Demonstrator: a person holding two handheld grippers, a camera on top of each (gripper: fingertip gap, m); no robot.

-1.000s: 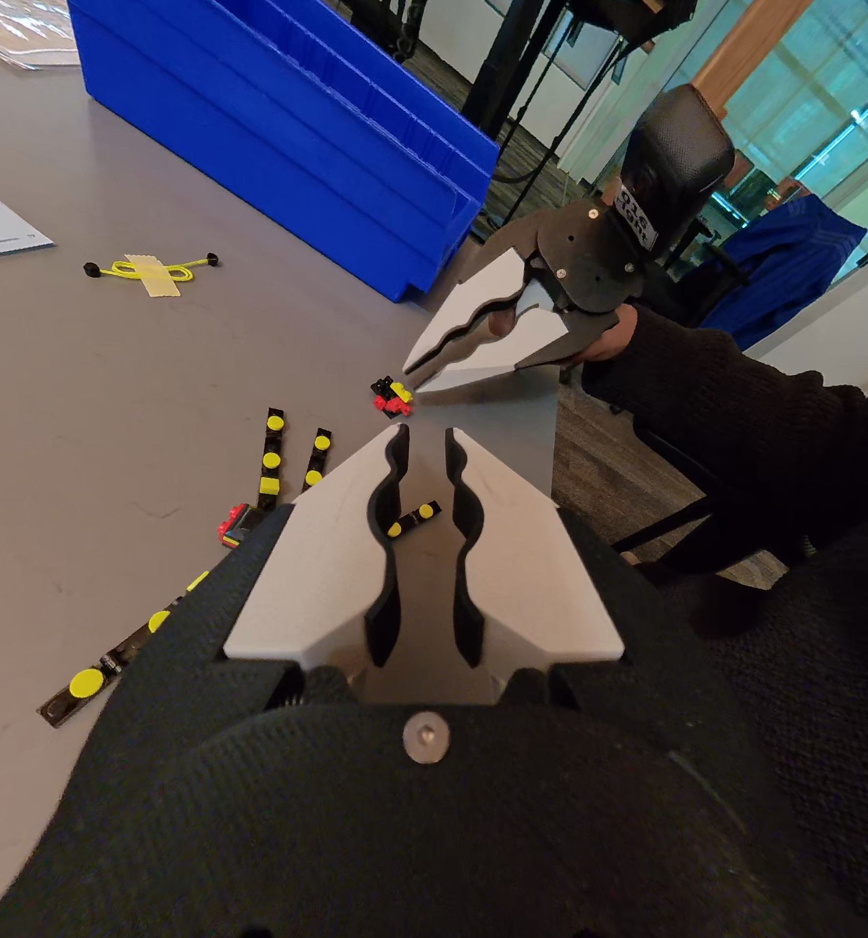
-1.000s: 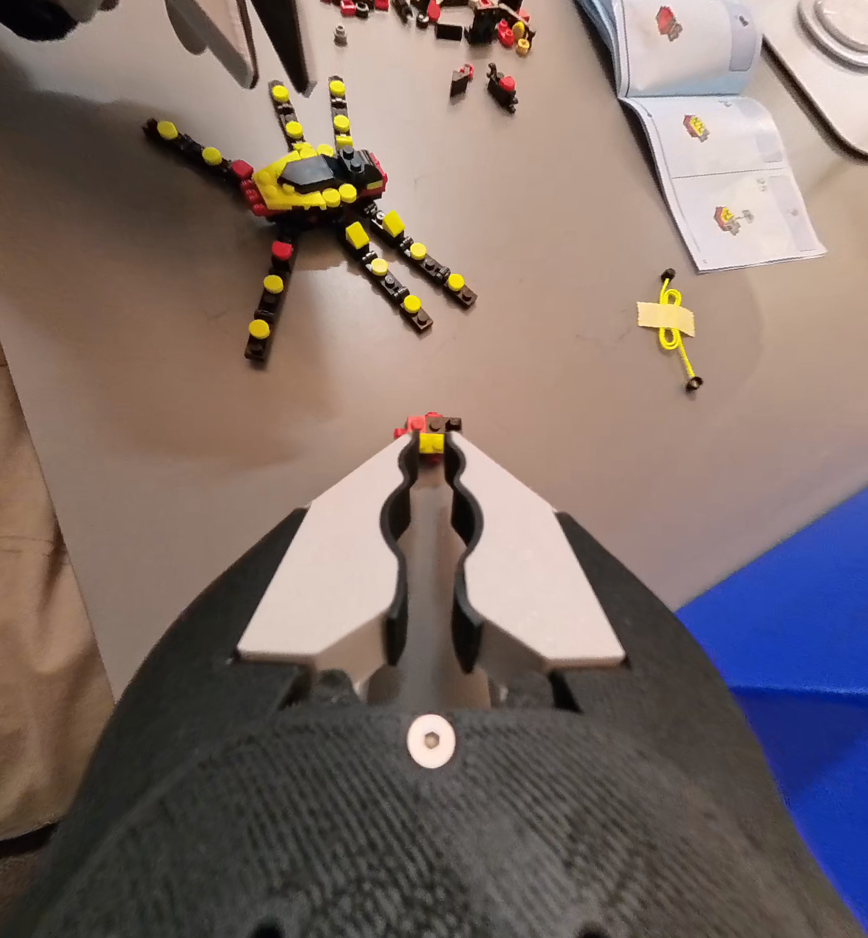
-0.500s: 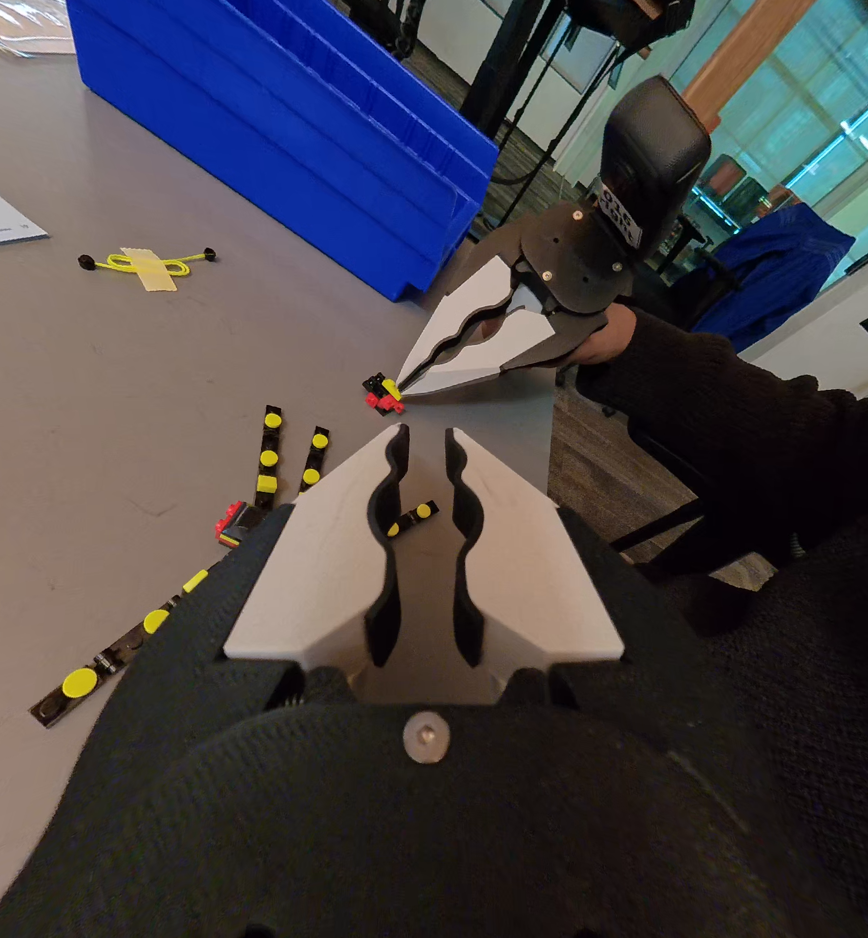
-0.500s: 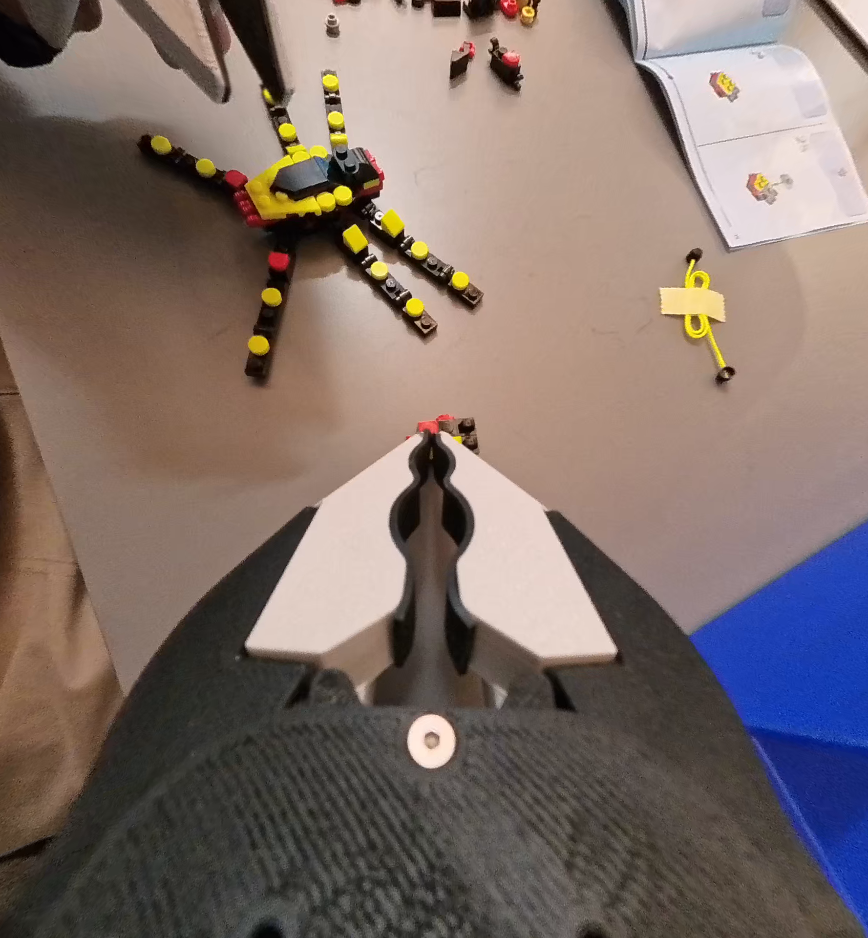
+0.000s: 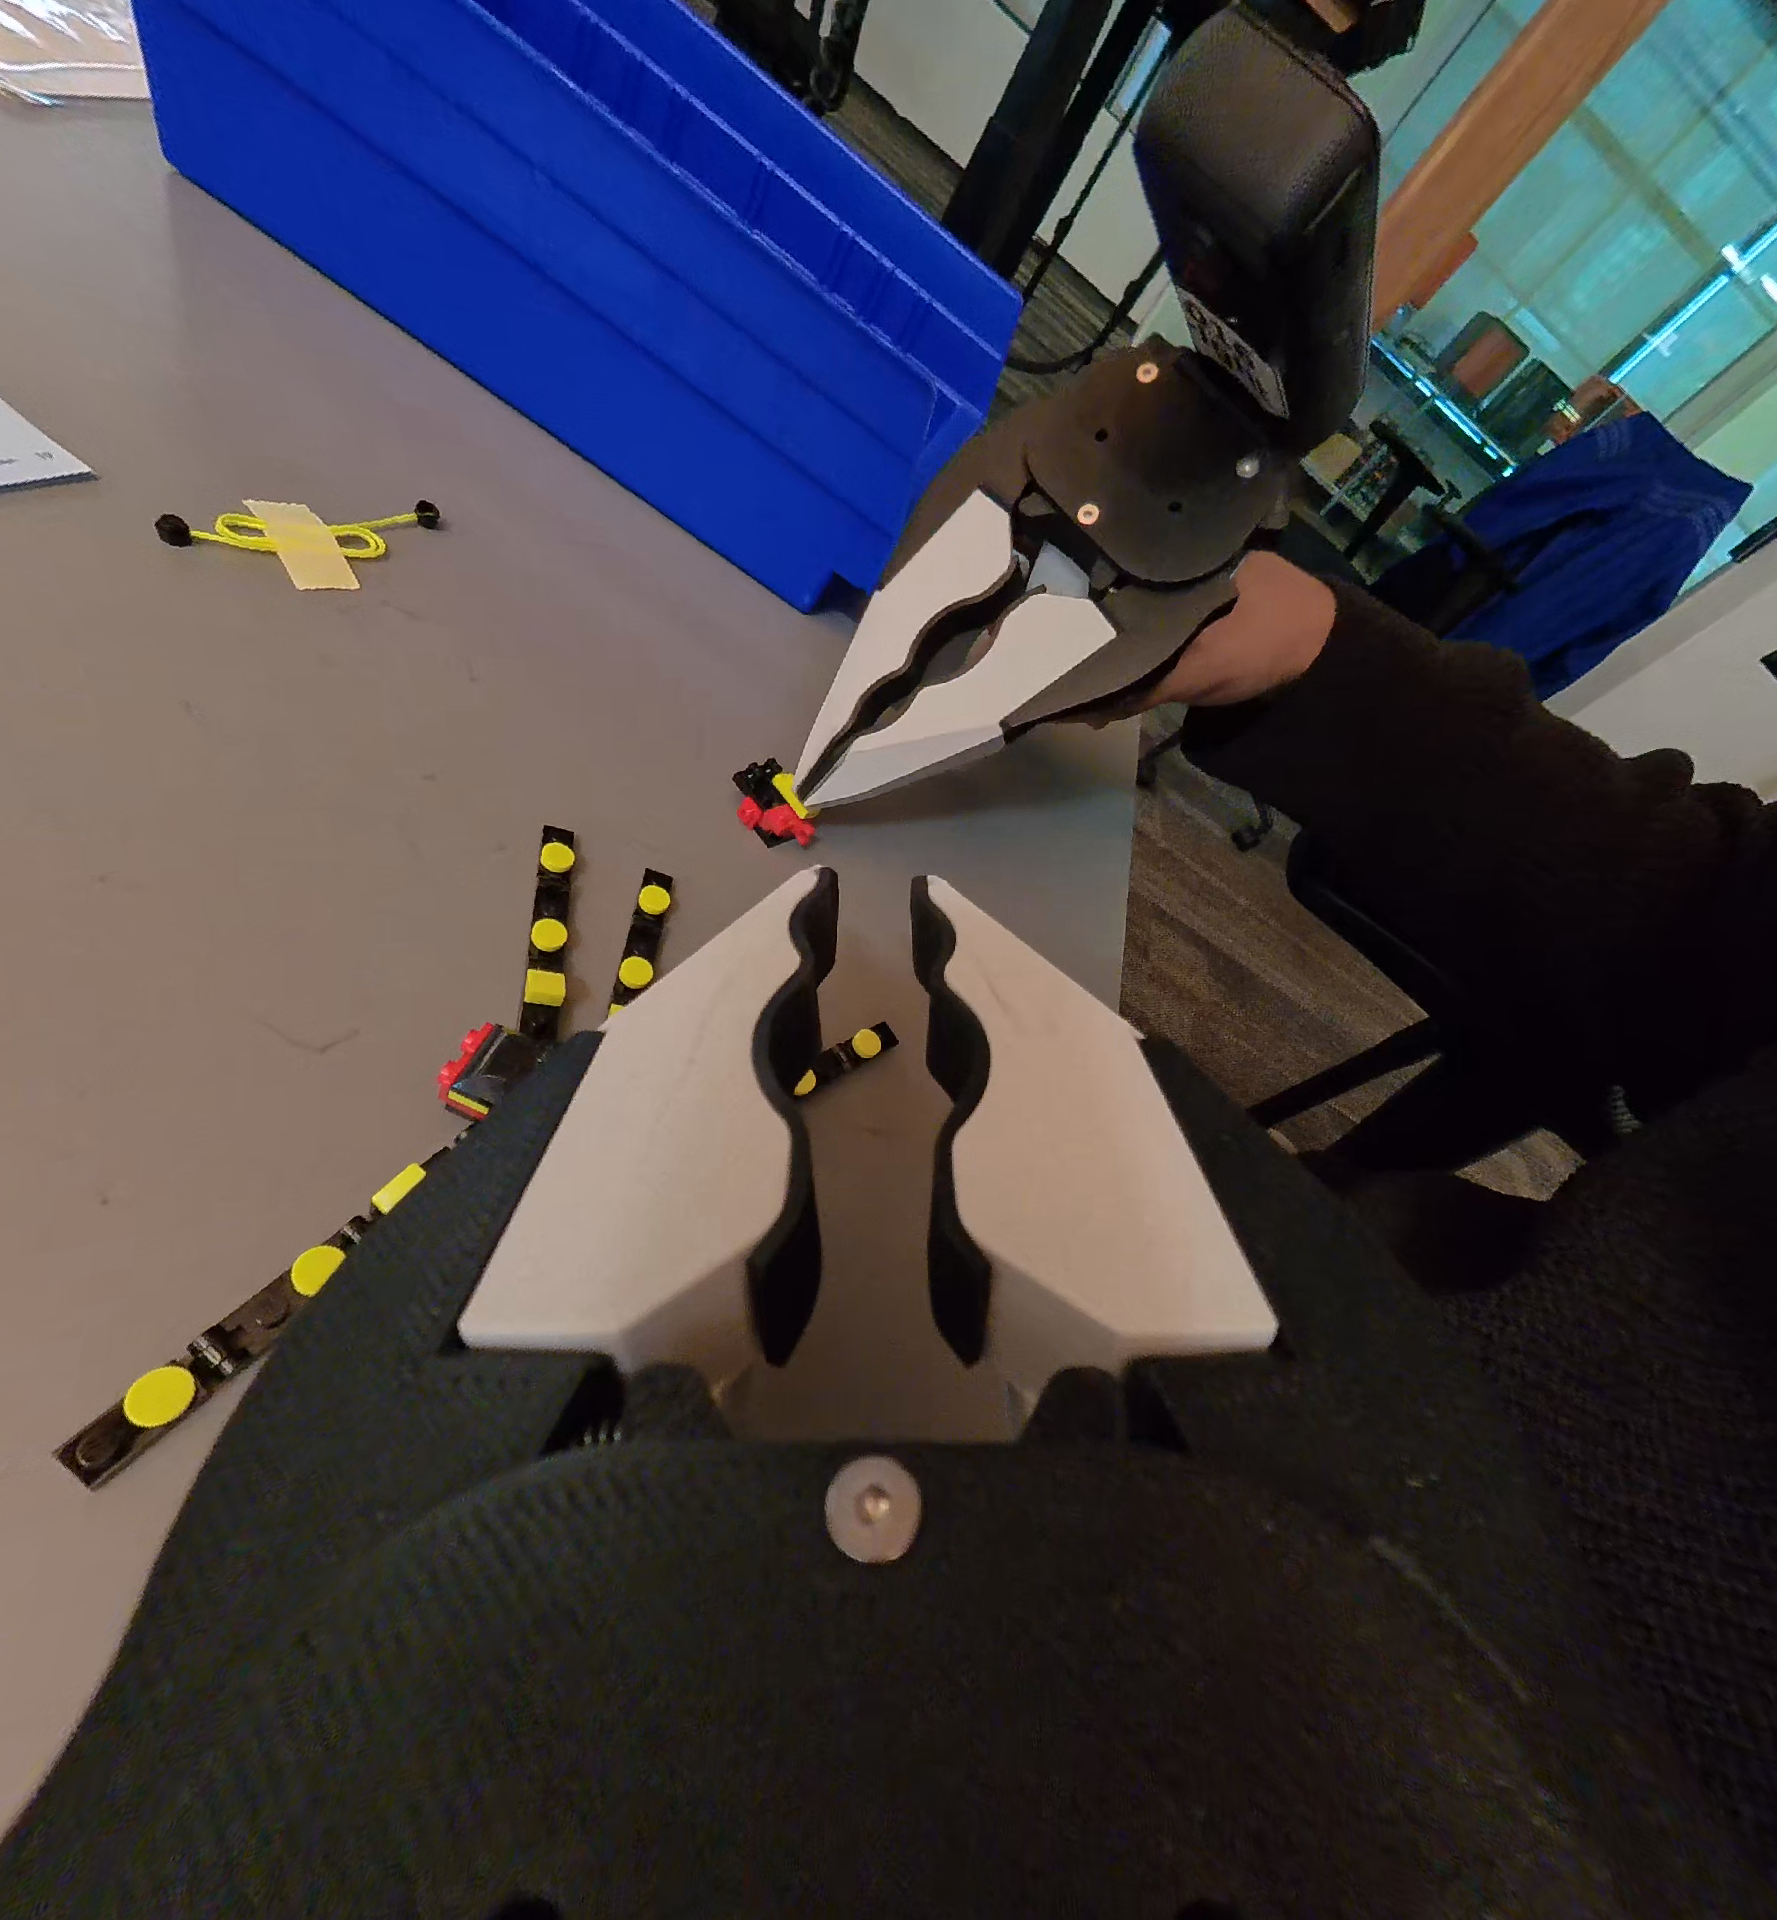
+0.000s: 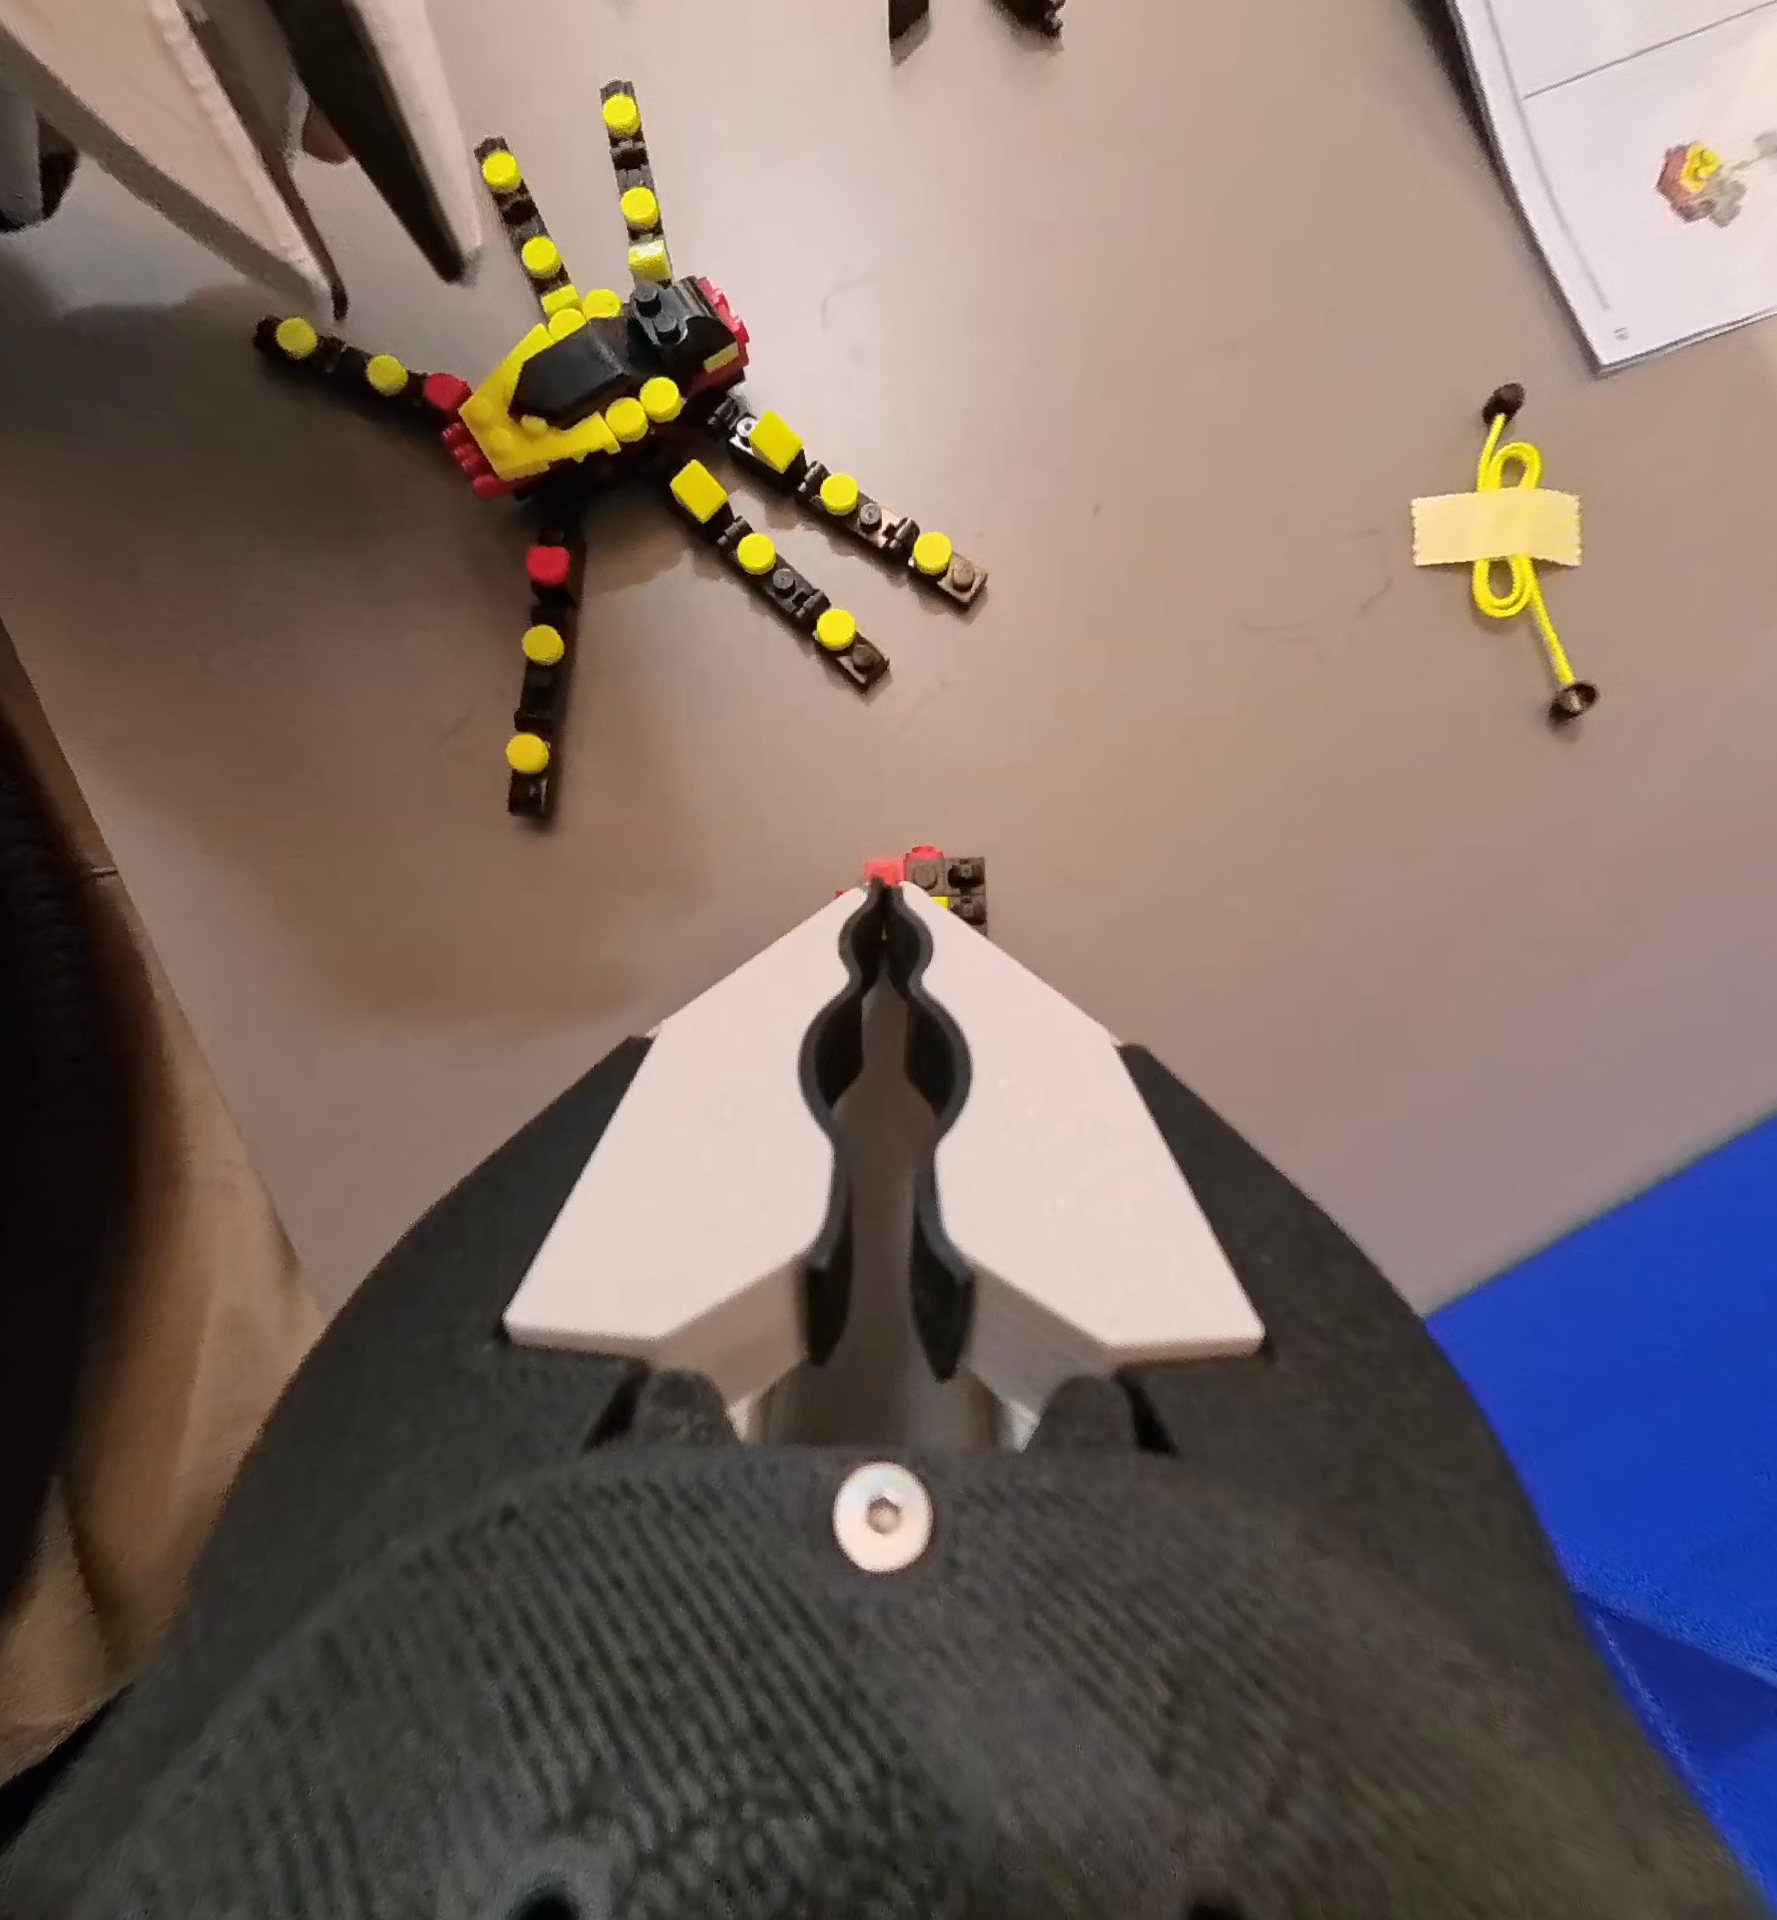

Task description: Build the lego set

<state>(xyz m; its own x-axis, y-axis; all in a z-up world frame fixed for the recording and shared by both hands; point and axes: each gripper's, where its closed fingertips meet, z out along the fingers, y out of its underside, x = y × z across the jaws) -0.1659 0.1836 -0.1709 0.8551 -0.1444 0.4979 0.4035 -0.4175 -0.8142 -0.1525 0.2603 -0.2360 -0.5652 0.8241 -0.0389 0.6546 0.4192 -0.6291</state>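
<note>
A black, yellow and red lego spider [image 6: 603, 384] with long studded legs lies on the grey table [image 6: 1123, 675]. In the left wrist view only its legs [image 5: 549, 940] show; my own fingers hide its body. My left gripper [image 5: 868, 883] is open and empty, hovering just above the spider; it also shows in the right wrist view [image 6: 390, 275]. My right gripper [image 6: 884, 899] is shut on a small red, black and yellow lego piece [image 6: 941, 878] resting on the table near the front edge. The left wrist view shows those tips [image 5: 809, 805] pinching the piece [image 5: 770, 808].
A blue bin [image 5: 572, 260] stands at the table's far side and shows again in the right wrist view [image 6: 1694, 1455]. A yellow cord with tape [image 6: 1497, 530] and an open instruction booklet [image 6: 1642, 156] lie beyond the spider. A person's dark sleeve [image 5: 1486, 831] holds the right gripper. Some 11 centimetres of space lies between my two pairs of fingers.
My right gripper, open around the small piece a second ago, has closed on it. My left gripper stays open above the spider.
</note>
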